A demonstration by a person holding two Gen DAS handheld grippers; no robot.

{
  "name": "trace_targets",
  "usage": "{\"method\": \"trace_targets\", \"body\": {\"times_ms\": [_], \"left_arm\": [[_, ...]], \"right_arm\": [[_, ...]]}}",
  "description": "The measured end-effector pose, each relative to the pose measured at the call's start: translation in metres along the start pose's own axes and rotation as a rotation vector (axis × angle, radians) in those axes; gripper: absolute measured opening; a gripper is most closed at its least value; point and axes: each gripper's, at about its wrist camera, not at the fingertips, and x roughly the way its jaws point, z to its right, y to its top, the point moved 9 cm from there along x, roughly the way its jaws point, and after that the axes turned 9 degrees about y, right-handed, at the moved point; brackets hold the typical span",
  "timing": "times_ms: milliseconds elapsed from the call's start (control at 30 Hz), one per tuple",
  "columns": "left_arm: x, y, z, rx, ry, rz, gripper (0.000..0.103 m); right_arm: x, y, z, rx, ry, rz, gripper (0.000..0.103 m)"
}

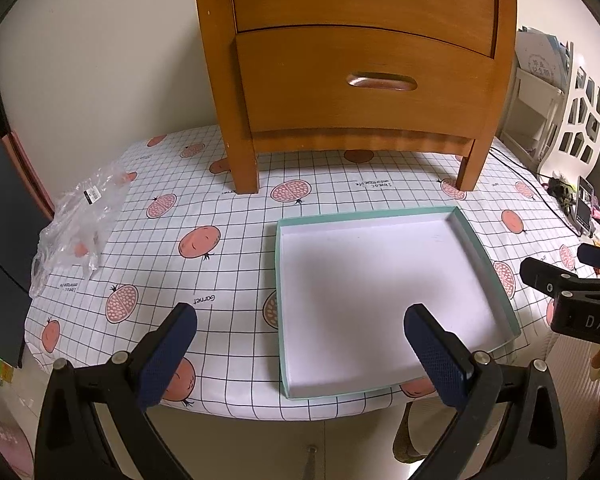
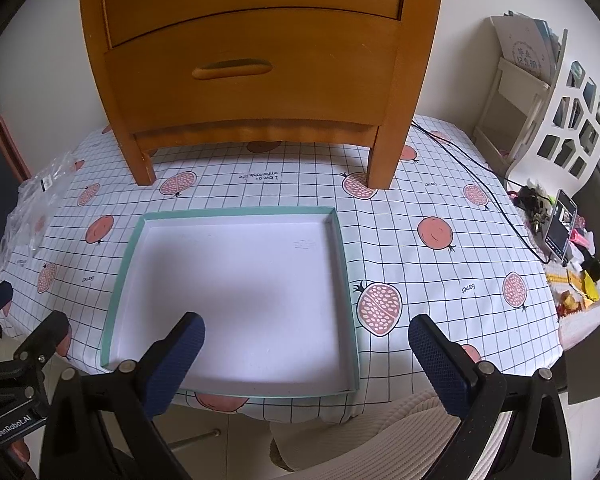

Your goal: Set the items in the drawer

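A wooden cabinet point(image 1: 356, 60) point(image 2: 260, 52) with two shut drawers stands at the back of the table. Its lower drawer point(image 1: 364, 80) point(image 2: 252, 68) has a recessed handle. In front of it lies a shallow teal tray point(image 1: 466, 232) point(image 2: 122, 264) with a white, bare inside. My left gripper point(image 1: 300, 344) is open, hovering over the table's near edge at the tray's left corner, holding nothing. My right gripper point(image 2: 306, 348) is open too, above the tray's near edge, with nothing between its fingers. The right gripper point(image 1: 572, 276) also shows at the right edge of the left wrist view.
A crumpled clear plastic bag point(image 1: 76, 224) point(image 2: 32, 200) lies at the table's left edge. A black cable point(image 2: 480, 184) runs to a phone point(image 2: 560, 228) amid clutter on the right. A white shelf point(image 2: 540, 104) stands beyond. The checked cloth point(image 1: 220, 208) hangs over the near edge.
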Motion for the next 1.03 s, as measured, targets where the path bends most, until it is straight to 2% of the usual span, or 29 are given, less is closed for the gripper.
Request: {"method": "trace_targets", "body": {"times_ms": [800, 1033], "left_arm": [[0.0069, -0.0070, -0.0053, -0.006, 0.010, -0.043, 0.103], [0.0009, -0.0022, 0.0005, 0.024, -0.001, -0.007, 0.103]], "right_arm": [[0.0017, -0.0009, 0.0027, -0.001, 0.003, -0.002, 0.103], [0.0017, -0.0014, 0.0030, 0.002, 0.001, -0.003, 0.103]]}}
